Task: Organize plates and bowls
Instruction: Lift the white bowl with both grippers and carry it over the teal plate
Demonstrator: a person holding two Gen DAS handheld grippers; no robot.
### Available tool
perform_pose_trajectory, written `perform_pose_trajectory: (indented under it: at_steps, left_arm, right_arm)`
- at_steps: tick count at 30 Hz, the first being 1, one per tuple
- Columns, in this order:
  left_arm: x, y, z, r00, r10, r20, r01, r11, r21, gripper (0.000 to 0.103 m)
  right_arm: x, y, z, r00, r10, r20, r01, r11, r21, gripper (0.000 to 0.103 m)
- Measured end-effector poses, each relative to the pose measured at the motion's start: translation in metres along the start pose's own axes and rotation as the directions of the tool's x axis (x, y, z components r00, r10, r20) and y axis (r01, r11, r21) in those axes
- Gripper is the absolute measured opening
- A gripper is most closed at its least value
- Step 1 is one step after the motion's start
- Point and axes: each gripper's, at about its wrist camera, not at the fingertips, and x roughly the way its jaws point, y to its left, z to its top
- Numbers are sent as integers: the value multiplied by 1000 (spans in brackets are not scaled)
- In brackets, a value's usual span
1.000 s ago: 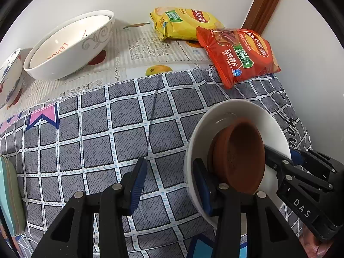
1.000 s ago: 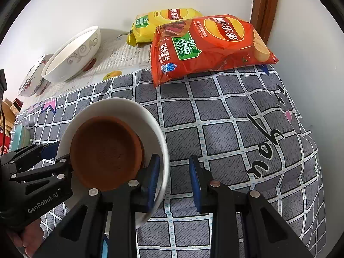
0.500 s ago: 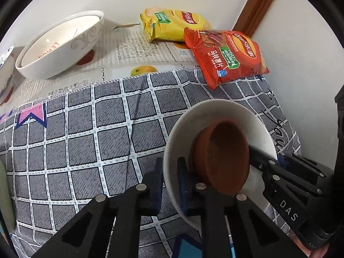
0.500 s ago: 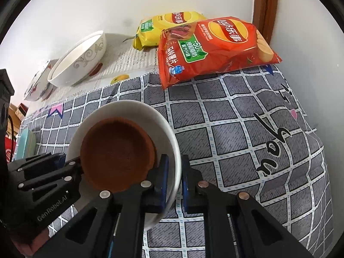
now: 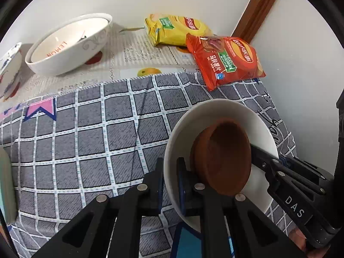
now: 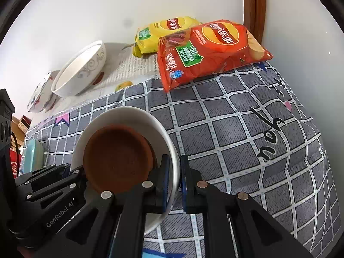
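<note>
A white bowl (image 5: 217,111) with a small brown clay dish (image 5: 223,157) inside it is held over the grey checked cloth. My left gripper (image 5: 171,180) is shut on the bowl's left rim. My right gripper (image 6: 174,178) is shut on the opposite rim of the same bowl (image 6: 129,116), with the brown dish (image 6: 117,161) inside. A large white patterned bowl (image 5: 68,43) stands at the back left; it also shows in the right wrist view (image 6: 80,71). A blue-patterned bowl (image 5: 9,64) stands at the far left edge.
A yellow chip bag (image 5: 176,29) and a red chip bag (image 5: 225,59) lie at the back by the wall corner and wooden door frame (image 5: 258,8). A pale teal plate (image 6: 32,157) lies at the table's left side. The white wall is close on the right.
Both grippers went from open to shut on opposite rims of the white bowl. The bowl with the brown dish now looks lifted and tilted.
</note>
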Motion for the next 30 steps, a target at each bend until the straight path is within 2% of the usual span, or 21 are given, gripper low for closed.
perform_pose_trajectory:
  at_steps: [17,30]
  left_arm:
    - [-65,22,-13,998,42,56,-42,999,-10,11]
    - [-98,56,-30,994,66,93,-63,997,-36,11]
  right_arm:
    - [-46,43,-12,998,49,43,-49,999,4,10]
    - [-66,86,-24,996,67,65,-64,997,-35,9]
